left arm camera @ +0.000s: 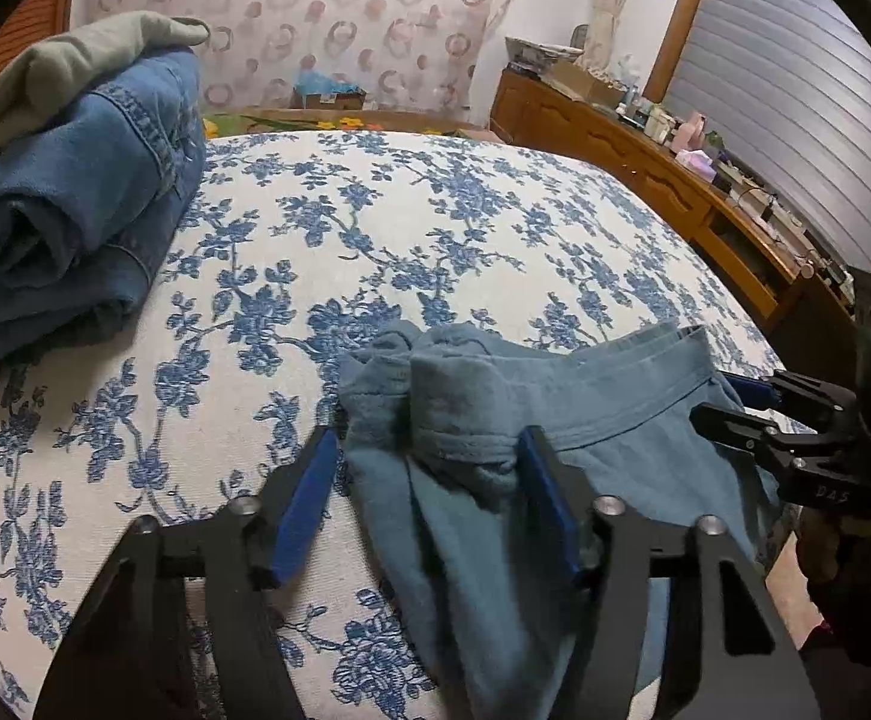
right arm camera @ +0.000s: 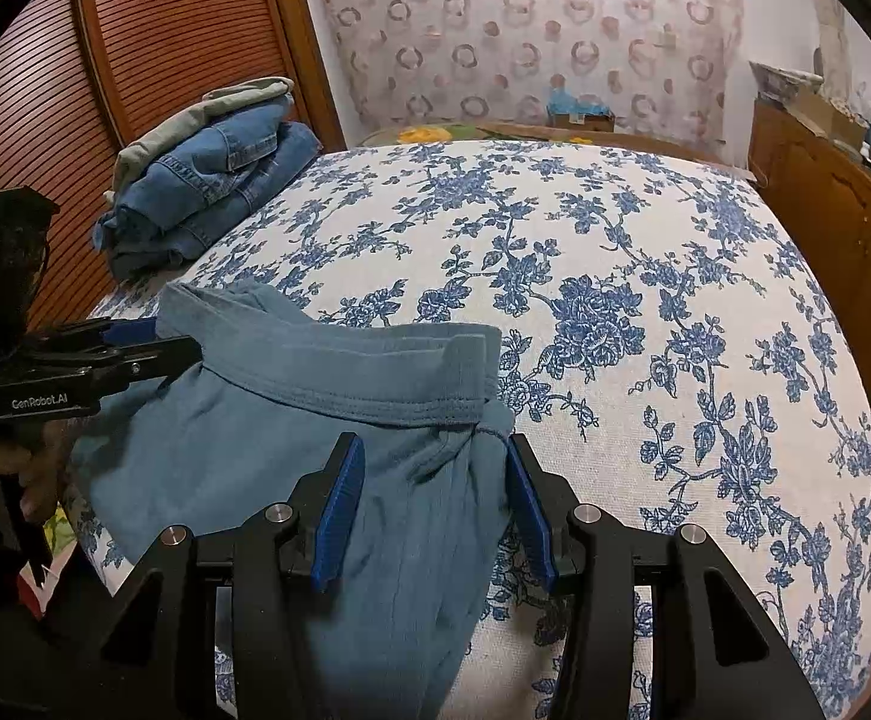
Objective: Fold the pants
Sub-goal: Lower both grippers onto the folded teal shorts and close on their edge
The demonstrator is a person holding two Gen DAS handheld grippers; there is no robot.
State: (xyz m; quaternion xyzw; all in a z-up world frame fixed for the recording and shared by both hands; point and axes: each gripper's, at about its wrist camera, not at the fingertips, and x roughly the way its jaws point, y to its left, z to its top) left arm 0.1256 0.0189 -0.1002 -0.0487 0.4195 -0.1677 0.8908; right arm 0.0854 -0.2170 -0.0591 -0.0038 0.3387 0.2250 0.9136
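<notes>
Light blue pants (left arm camera: 555, 420) lie bunched at the near edge of the bed, waistband up, legs hanging over the front; they also show in the right wrist view (right arm camera: 315, 420). My left gripper (left arm camera: 429, 468) is open, its blue pads astride the left end of the waistband, not clamping it. My right gripper (right arm camera: 435, 468) is open, its pads astride the right end of the waistband. Each gripper shows in the other's view, the right gripper (left arm camera: 729, 402) and the left gripper (right arm camera: 165, 342), both at the waistband's ends.
A bedspread (right arm camera: 615, 276) with blue flowers covers the bed. A pile of folded jeans and a grey-green garment (left arm camera: 75, 180) sits at the far left corner, also seen from the right wrist (right arm camera: 213, 180). A wooden dresser (left arm camera: 645, 150) with clutter runs along the right.
</notes>
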